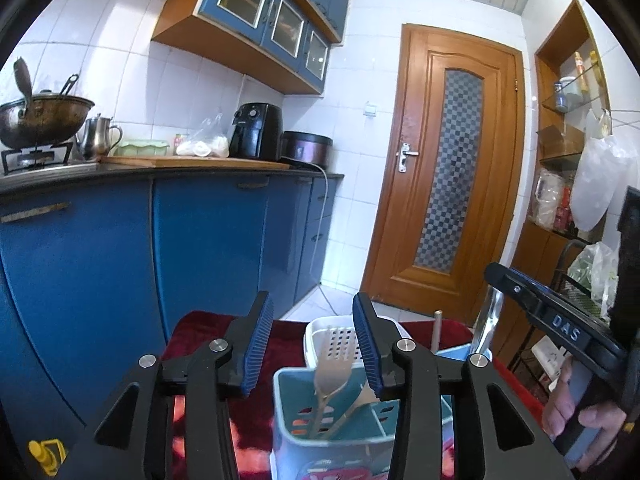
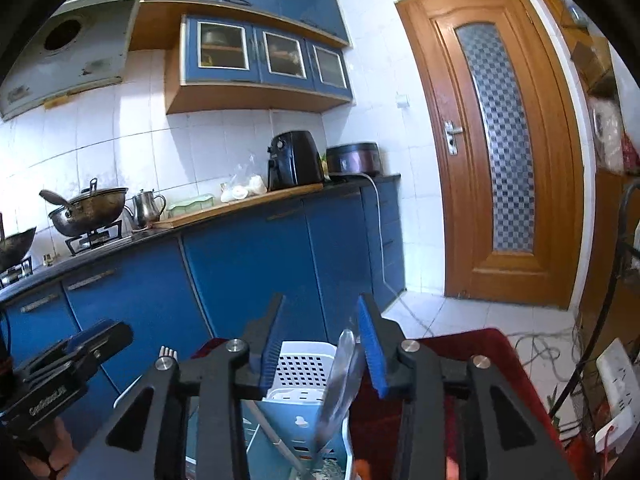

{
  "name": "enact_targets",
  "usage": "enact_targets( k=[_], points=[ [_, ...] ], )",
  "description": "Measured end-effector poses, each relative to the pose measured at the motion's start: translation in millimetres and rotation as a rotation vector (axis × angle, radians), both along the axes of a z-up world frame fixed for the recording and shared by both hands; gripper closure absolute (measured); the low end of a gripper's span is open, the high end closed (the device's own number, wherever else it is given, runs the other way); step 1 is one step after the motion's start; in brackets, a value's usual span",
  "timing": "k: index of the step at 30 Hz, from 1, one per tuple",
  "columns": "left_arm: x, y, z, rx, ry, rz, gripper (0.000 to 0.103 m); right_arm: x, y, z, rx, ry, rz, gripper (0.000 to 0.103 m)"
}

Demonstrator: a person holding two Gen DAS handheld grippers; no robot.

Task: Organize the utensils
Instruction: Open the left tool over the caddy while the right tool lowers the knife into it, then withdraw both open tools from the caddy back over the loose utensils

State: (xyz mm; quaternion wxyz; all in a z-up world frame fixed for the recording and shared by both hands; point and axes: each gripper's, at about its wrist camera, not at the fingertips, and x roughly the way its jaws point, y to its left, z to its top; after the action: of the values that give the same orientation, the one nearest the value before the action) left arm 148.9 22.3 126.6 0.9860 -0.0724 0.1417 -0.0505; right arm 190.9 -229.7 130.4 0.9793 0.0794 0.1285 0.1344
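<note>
A teal utensil holder (image 1: 288, 404) stands on a red cloth, seen in the right wrist view as a pale blue holder (image 2: 300, 420). A beige fork (image 1: 330, 364) and a second beige utensil (image 1: 362, 396) stand upright in it. My left gripper (image 1: 314, 344) is open, its blue pads either side of the fork head without pressing it. My right gripper (image 2: 322, 346) is open too. A shiny metal utensil (image 2: 340, 376) leans in the holder close to its right pad. From the left wrist view the right gripper (image 1: 540, 308) shows at right beside that shiny utensil (image 1: 486, 320).
A white perforated basket (image 2: 304, 364) stands just behind the holder. A thin metal rod (image 1: 436, 332) sticks up from the holder. Blue cabinets (image 1: 200, 240) run along the left, a wooden door (image 1: 452, 160) is ahead. A wire rack (image 1: 576, 280) and power strip (image 2: 616, 384) stand right.
</note>
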Motion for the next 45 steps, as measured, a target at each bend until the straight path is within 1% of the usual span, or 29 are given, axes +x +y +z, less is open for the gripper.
enact_targets(
  k=[6,10,16,21,23,26,30,33,41,45],
  points=[
    [2.1,6.9,-3.4,-0.007,0.028,0.014,0.060,5.4,-13.6,-5.6,0.061,0.047,-0.011,0.063],
    [2.4,10.1,-5.3,-0.018,0.047,0.018,0.060,1.1,-20.5,-5.4,0.088,0.052,-0.007,0.063],
    [-5.2,12.7,-4.2,-0.022,0.077,0.017,0.060,-20.0,-27.3,4.6,0.092,0.049,0.000,0.062],
    [-18.1,11.5,-1.5,-0.011,0.110,0.009,0.060,-42.6,-31.6,5.7,0.084,0.097,0.015,0.060],
    [-22.4,10.6,-1.4,-0.007,0.126,0.002,0.058,-50.7,-32.9,4.2,0.082,0.117,0.022,0.059],
    [-31.9,7.1,-1.9,0.007,0.149,-0.010,0.055,-65.9,-33.9,-0.4,0.073,0.156,0.036,0.058],
    [-47.8,-0.4,-3.0,0.045,0.174,-0.022,0.054,-82.1,-32.6,-7.8,0.054,0.201,0.046,0.058],
    [-57.9,-3.9,-5.9,0.060,0.197,-0.041,0.052,-95.1,-30.4,-16.4,0.038,0.235,0.059,0.058],
    [-76.2,-12.6,-20.1,0.056,0.277,-0.095,0.051,-122.8,-26.0,-45.8,0.021,0.317,0.082,0.055],
    [-82.4,-19.0,-31.6,0.073,0.321,-0.112,0.051,-130.3,-29.9,-61.3,0.021,0.356,0.078,0.055]
  ],
)
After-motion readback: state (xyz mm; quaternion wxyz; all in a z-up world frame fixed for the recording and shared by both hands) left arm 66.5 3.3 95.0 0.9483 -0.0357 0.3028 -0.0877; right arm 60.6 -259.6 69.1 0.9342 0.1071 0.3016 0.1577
